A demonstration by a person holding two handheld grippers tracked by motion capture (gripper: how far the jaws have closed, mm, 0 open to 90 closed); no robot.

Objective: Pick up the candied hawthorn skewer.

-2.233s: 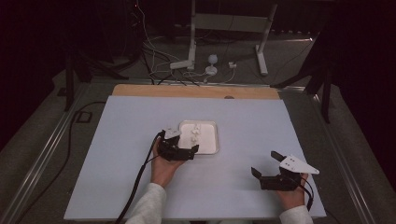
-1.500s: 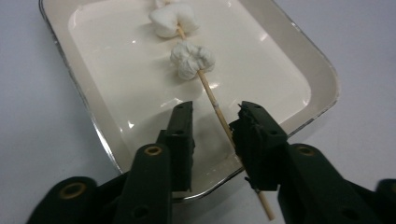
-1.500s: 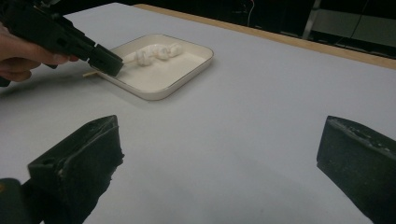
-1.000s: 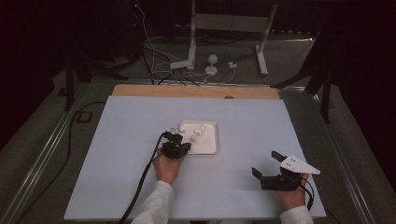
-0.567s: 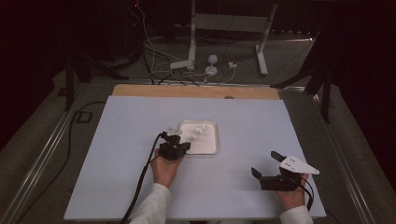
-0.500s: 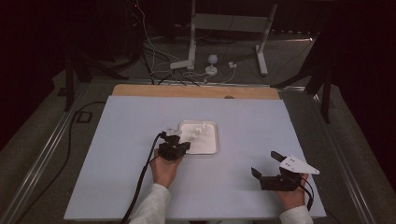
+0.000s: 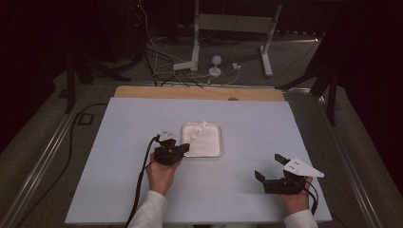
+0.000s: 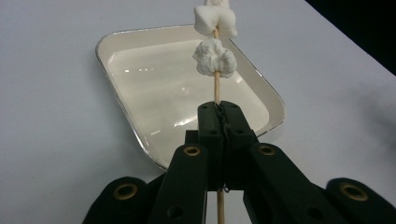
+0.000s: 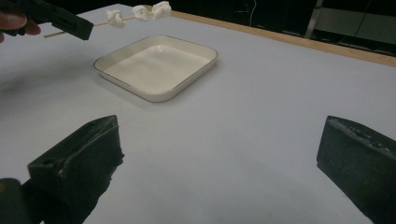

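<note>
Wooden skewer (image 8: 216,88) clamped in left gripper (image 8: 220,116), pointing over tray (image 8: 140,140)

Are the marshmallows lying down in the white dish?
No, the marshmallows sit on a wooden skewer that the left gripper holds up above the dish.

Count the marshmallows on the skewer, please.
3, threaded in a row on the skewer held by the left gripper above the tray: nearest, middle, tip.
</note>
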